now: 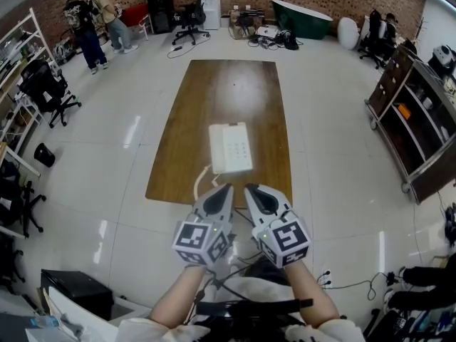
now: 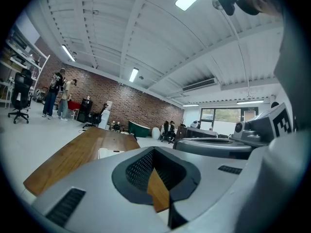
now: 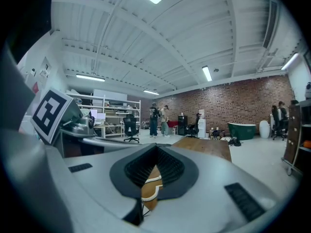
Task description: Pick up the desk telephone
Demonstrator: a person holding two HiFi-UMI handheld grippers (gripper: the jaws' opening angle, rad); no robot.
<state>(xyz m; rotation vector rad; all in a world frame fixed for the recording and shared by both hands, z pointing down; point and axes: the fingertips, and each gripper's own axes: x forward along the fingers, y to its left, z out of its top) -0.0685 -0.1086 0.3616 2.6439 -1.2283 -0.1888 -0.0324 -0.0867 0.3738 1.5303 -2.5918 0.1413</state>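
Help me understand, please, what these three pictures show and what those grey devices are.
There is no robot: a person holds a two-jaw gripper in each hand. The top-down picture comes from a camera on the person's head; it shows the left gripper and the right gripper side by side at the near end of a wooden table. The other two pictures come from cameras riding on each gripper, looking along its jaws. On the table lies a white desk telephone, its coiled cord trailing toward the near edge. Both grippers have their jaws together and hold nothing; neither touches the telephone.
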